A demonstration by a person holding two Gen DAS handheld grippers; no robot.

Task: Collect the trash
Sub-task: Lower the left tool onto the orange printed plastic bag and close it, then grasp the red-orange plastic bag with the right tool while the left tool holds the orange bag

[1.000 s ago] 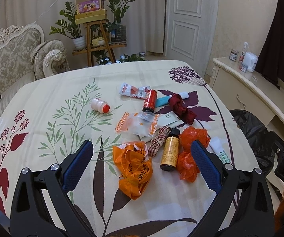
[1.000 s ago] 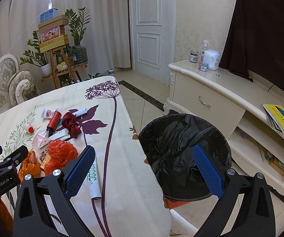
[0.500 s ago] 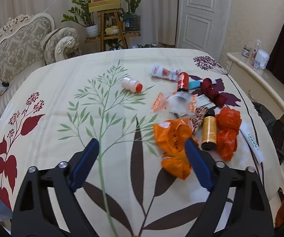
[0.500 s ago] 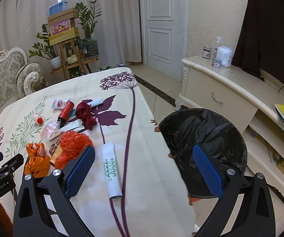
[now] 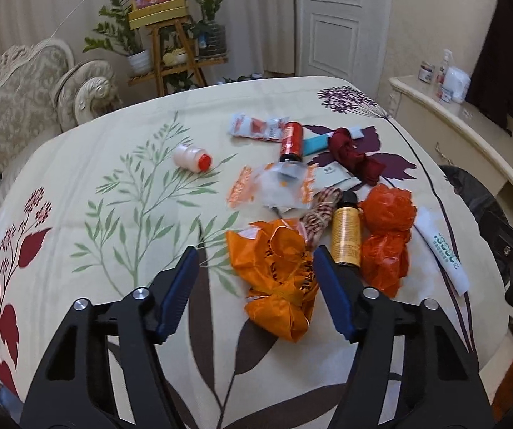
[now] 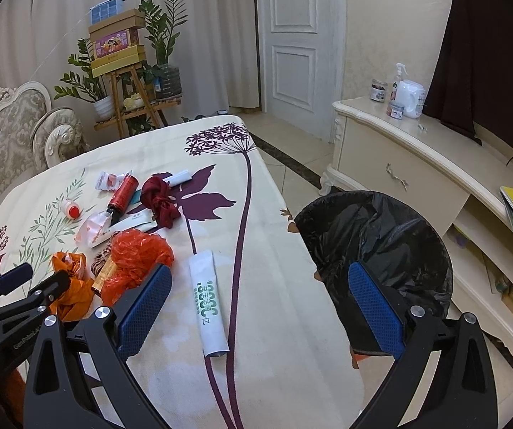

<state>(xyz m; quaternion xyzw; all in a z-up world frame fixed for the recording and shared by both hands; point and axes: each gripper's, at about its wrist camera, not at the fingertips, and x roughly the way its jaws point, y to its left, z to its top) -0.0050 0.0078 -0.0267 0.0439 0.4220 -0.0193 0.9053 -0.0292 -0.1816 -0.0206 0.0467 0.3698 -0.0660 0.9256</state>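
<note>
Between the left gripper's (image 5: 256,286) partly parted jaws, which have just been closing, lies a crumpled orange bag (image 5: 278,275), not yet pinched. Just beyond its right finger sit a gold bottle (image 5: 345,234) and red mesh (image 5: 387,236). The right gripper (image 6: 260,307) gapes empty above the white tube (image 6: 208,304), the black-lined bin (image 6: 374,243) beside its right finger.

Cream walls, a white panelled door (image 6: 294,39), an ornate sofa (image 5: 17,96) and a cream sideboard (image 6: 417,164).
</note>
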